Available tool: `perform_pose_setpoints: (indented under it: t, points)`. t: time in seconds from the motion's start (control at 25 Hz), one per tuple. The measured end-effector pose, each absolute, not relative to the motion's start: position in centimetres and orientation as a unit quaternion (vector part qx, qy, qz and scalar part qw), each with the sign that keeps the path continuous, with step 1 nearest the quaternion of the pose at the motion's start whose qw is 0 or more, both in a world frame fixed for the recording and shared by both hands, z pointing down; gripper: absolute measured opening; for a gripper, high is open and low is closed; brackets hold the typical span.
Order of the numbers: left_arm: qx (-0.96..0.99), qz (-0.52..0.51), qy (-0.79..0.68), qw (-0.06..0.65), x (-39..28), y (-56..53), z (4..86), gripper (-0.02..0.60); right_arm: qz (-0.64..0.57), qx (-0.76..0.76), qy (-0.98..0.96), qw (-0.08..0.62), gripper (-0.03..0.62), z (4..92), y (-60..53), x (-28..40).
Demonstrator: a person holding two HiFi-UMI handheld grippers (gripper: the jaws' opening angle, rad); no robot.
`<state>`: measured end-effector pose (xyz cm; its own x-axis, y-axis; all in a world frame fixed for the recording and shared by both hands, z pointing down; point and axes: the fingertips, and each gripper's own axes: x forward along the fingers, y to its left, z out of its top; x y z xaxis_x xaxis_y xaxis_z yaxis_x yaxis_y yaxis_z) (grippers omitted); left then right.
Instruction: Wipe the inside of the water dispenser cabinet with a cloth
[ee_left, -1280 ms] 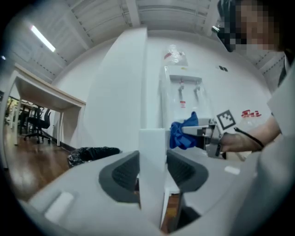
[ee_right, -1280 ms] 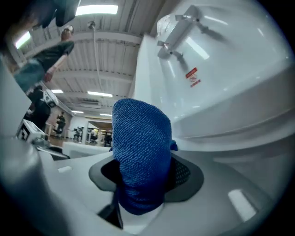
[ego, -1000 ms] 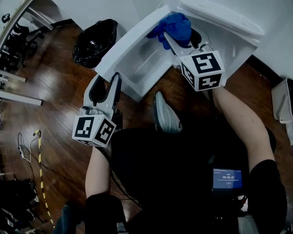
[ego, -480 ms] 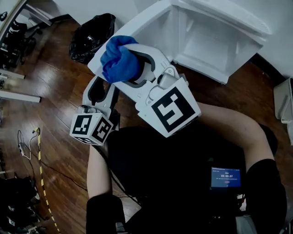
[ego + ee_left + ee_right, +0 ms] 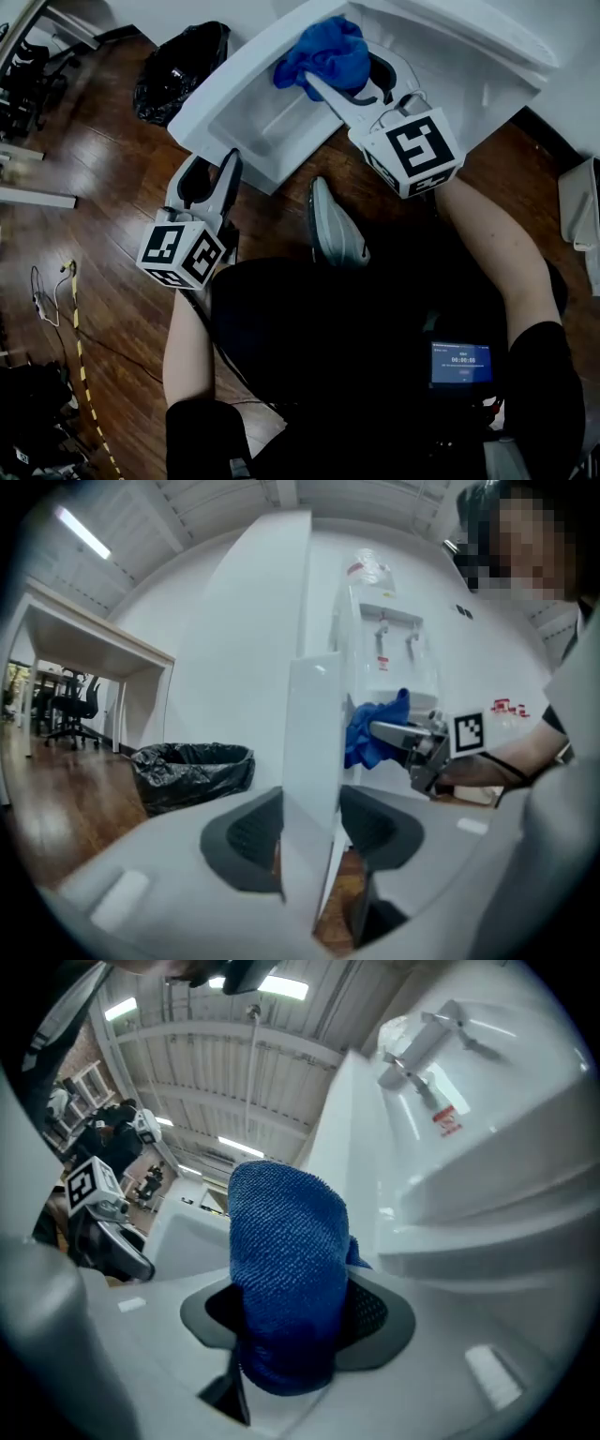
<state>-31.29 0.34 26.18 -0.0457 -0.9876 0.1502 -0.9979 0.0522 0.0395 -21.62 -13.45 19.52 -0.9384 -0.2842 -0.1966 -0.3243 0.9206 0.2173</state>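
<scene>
The white water dispenser cabinet (image 5: 441, 66) stands with its door (image 5: 253, 94) swung wide. My left gripper (image 5: 214, 161) reaches up to the door's outer edge. In the left gripper view that door edge (image 5: 309, 724) runs straight between the two pads, and the jaws are closing on it. My right gripper (image 5: 328, 73) is shut on a bunched blue cloth (image 5: 323, 52) at the hinge side of the cabinet opening. In the right gripper view the cloth (image 5: 286, 1269) bulges out between the pads and hides the gap. The cabinet's deeper interior is partly hidden.
A black bin bag (image 5: 178, 66) sits on the wooden floor left of the door. My shoe (image 5: 333, 230) rests just below the cabinet. A cable (image 5: 75, 281) trails at the left. The dispenser taps (image 5: 394, 635) are above. A white object (image 5: 581, 216) stands at the right edge.
The right gripper swung the cloth out to the left, close to the camera, then back to the cabinet opening. The left gripper sank a little and stayed at the door edge.
</scene>
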Motion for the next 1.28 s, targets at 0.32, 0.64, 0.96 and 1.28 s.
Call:
perform_pose_setpoints:
  t: [0.32, 0.64, 0.96, 1.28]
  points:
    - [0.689, 0.028, -0.72, 0.072, -31.4, 0.2, 26.0, 0.192, 0.055, -0.165, 0.983, 0.062, 0.232, 22.1, -15.0, -23.6]
    - [0.679, 0.032, -0.729, 0.086, -31.3, 0.3, 25.8, 0.193, 0.107, -0.006, 0.992, 0.071, 0.232, 21.3, -0.8, -28.6]
    - [0.679, 0.03, -0.729, 0.087, -31.4, 0.4, 25.9, 0.193, 0.094, -0.114, 0.988, 0.037, 0.232, 24.4, -12.0, -25.7]
    - [0.68, 0.021, -0.729, 0.081, -31.6, 0.2, 26.0, 0.196, 0.056, -0.161, 0.985, -0.004, 0.232, 27.7, -15.8, -25.0]
